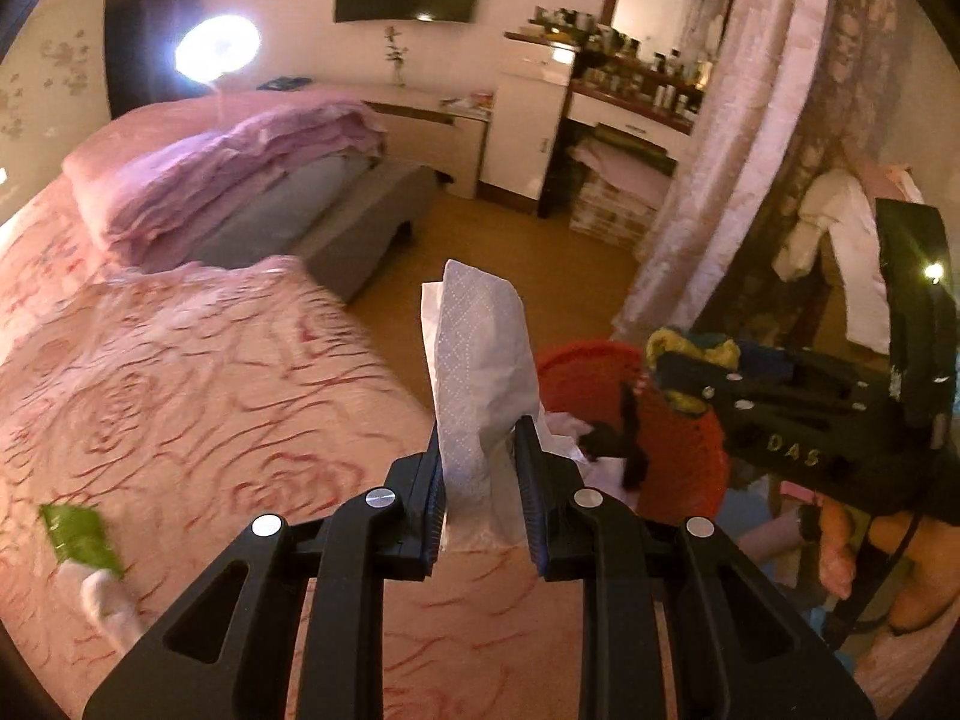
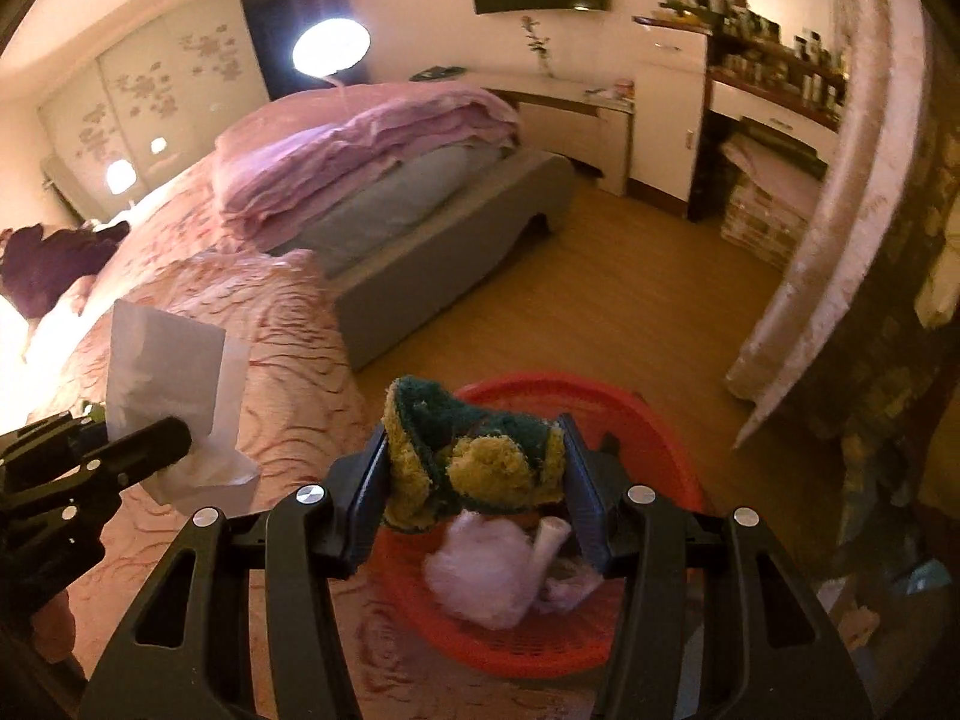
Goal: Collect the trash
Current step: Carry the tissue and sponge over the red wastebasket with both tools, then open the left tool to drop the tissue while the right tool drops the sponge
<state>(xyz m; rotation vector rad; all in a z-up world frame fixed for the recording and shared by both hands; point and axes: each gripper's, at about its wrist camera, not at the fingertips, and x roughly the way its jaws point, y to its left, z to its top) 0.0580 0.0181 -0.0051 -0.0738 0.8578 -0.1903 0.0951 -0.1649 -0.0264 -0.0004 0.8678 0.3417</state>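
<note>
My left gripper (image 1: 480, 438) is shut on a white embossed tissue (image 1: 480, 360) that stands up between its jaws, over the edge of the pink bed. The same tissue (image 2: 168, 372) and left gripper (image 2: 174, 438) show at the left of the right wrist view. My right gripper (image 2: 474, 438) is shut on a crumpled green and yellow sponge (image 2: 474, 456), held above a red basket (image 2: 648, 420). White crumpled trash (image 2: 492, 582) lies inside the basket. In the left wrist view the right gripper (image 1: 678, 378) hangs over the red basket (image 1: 582, 372).
A green packet (image 1: 81, 540) and a white wad (image 1: 108, 600) lie on the pink bedspread (image 1: 210, 396). Folded purple quilts (image 2: 360, 150) sit on a grey bench. Beyond are wood floor (image 2: 630, 288), a curtain (image 2: 840, 210) and a cluttered dresser (image 2: 768, 78).
</note>
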